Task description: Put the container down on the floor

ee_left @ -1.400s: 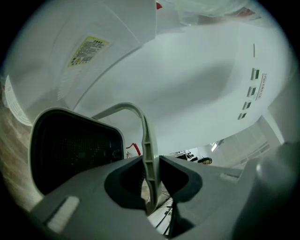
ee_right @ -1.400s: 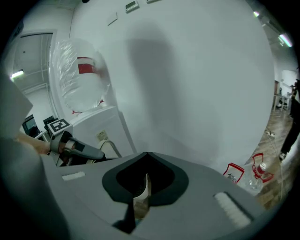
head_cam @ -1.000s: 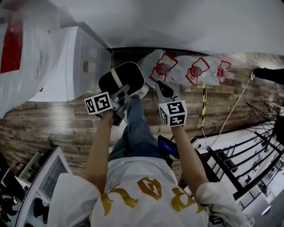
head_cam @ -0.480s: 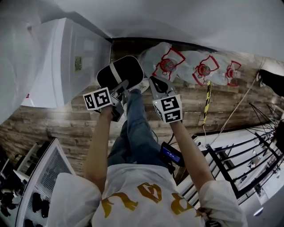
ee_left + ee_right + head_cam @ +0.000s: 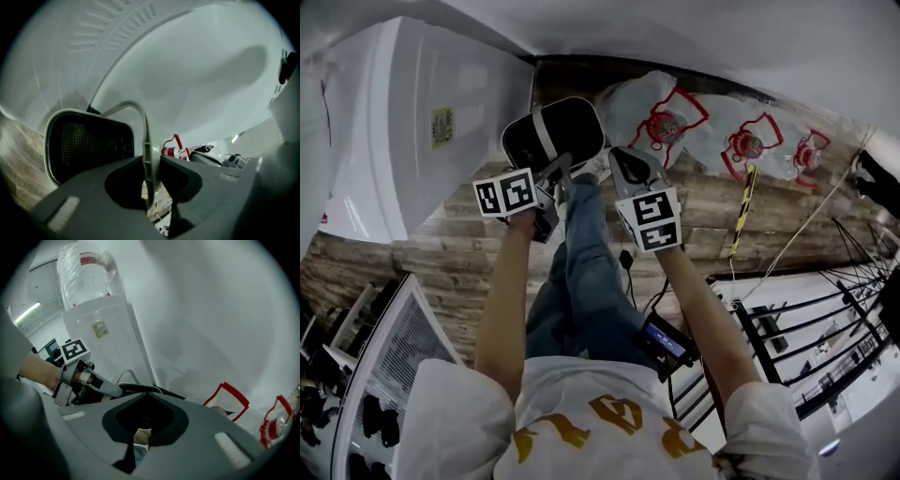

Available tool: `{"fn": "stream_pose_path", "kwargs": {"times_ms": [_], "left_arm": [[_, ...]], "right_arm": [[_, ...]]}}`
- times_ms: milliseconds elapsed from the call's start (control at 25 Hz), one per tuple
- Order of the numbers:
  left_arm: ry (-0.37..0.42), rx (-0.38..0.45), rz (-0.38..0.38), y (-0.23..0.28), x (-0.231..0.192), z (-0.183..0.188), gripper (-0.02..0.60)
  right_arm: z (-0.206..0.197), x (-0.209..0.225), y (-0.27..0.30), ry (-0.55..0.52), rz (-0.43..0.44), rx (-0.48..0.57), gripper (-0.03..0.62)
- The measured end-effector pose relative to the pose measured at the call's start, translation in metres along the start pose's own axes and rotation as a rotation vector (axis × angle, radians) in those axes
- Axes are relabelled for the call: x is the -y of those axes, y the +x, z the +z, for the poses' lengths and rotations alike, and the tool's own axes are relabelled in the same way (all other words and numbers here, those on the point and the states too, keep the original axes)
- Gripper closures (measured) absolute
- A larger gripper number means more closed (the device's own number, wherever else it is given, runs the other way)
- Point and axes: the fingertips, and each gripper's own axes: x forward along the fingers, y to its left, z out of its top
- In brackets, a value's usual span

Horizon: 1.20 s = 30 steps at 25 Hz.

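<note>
L gripper (image 5: 557, 180) clenched on thin white handle (image 5: 146, 154) of black container (image 5: 551, 133), held over wood floor (image 5: 441, 258) in front of person's leg (image 5: 586, 272). R gripper (image 5: 623, 167) jaws together, empty, tip just beside container rim. Beyond: white water dispenser (image 5: 422, 141), plastic bags (image 5: 675, 122) at the wall.

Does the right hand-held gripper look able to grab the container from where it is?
Probably yes: the right hand-held gripper sits right beside the container, nothing between them. Its jaws are shut, so they would have to open first. The left hand-held gripper clamps the handle.
</note>
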Motion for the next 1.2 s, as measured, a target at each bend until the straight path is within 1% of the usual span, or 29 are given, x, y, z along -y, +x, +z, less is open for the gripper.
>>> {"fn": "stream_pose_path", "kwargs": {"times_ms": [200,400,640,840,1040,1200], "left_arm": [[-0.016,0.000,-0.001,0.009,-0.014,-0.003,0.499],[-0.032,0.004,0.019,0.023,-0.037,-0.005,0.499],[-0.015,-0.021,0.041,0.040,-0.065,-0.012,0.499],[-0.016,-0.047,0.069,0.055,-0.092,-0.018,0.499],[-0.001,-0.074,0.087,0.069,-0.118,-0.019,0.500],[0.013,-0.097,0.089,0.085,-0.135,-0.021,0.500]], "right_arm": [[-0.015,-0.008,0.013,0.019,0.009,-0.008,0.571],[-0.029,-0.013,0.028,0.040,0.017,-0.025,0.571],[-0.047,-0.011,0.049,0.065,0.021,-0.043,0.571],[-0.056,-0.016,0.069,0.052,0.050,-0.051,0.571],[-0.062,-0.019,0.094,0.051,0.052,-0.046,0.571],[-0.068,-0.013,0.112,0.063,0.036,-0.049,0.571]]}}
